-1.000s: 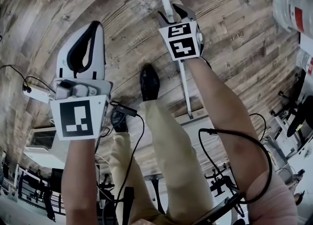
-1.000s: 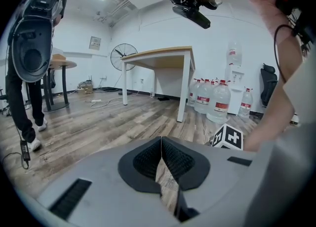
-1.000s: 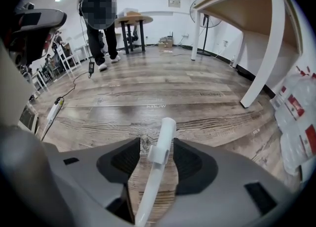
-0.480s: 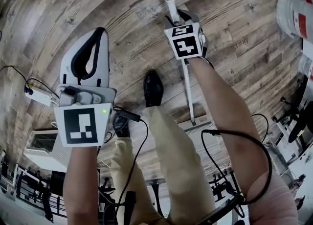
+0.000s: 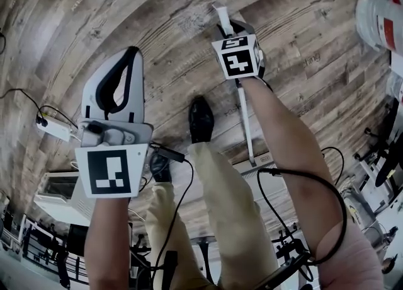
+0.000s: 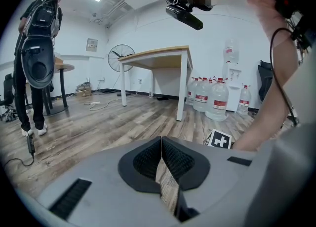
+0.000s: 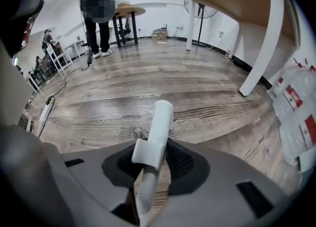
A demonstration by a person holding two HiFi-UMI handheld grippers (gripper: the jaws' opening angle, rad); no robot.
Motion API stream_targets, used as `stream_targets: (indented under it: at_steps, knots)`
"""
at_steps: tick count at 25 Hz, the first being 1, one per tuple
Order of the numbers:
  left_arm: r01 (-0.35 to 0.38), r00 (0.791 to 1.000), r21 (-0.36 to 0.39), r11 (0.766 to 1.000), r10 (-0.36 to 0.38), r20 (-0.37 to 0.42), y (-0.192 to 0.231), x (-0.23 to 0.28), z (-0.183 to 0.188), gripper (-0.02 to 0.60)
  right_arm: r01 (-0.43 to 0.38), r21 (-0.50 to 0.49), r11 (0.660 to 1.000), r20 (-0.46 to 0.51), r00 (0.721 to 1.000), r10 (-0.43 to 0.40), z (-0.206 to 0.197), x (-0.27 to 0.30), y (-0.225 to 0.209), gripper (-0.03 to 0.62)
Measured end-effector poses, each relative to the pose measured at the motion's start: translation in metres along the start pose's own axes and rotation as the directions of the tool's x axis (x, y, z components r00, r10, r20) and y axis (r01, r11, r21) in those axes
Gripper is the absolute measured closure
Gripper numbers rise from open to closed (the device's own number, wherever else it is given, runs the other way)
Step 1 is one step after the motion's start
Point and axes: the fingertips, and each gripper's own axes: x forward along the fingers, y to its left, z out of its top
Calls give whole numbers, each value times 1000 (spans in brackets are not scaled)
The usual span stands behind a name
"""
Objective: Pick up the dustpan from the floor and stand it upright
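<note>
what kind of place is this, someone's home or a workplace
Most likely a workplace test room or lab, not a home: a wood-plank floor, a plain table with a row of large water jugs beside it, and a standing fan.

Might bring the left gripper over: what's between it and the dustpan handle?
Head view: only the person's black shoe on wood floor, between left gripper and dustpan handle.

the dustpan (image 5: pixel 246 121) is pale grey-white, with a long thin handle (image 7: pixel 158 127). the handle's top end is clamped between the right gripper's (image 7: pixel 154 168) jaws. the shaft runs steeply down to the pan (image 5: pixel 261 159), low over the wooden floor (image 5: pixel 157 24).
</note>
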Motion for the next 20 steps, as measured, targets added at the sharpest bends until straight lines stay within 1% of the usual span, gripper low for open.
stream_targets:
  at_steps: [5, 10, 15, 20]
  knots:
    - [-3, 1000, 2, 1000, 3, 21, -2, -10, 19, 568, 12, 17, 1000, 24, 1000, -12, 10, -24, 1, 479]
    - [17, 998, -5, 1000, -16, 56, -15, -31, 59, 568, 34, 45, 998, 50, 998, -36, 22, -71, -1, 482]
    - [65, 994, 5, 998, -65, 85, -34, -64, 107, 568, 63, 51, 997, 83, 994, -67, 29, -137, 1, 485]
    - [126, 983, 36, 991, -129, 133, -57, -102, 156, 568, 116, 80, 990, 120, 985, -125, 37, -205, -8, 487]
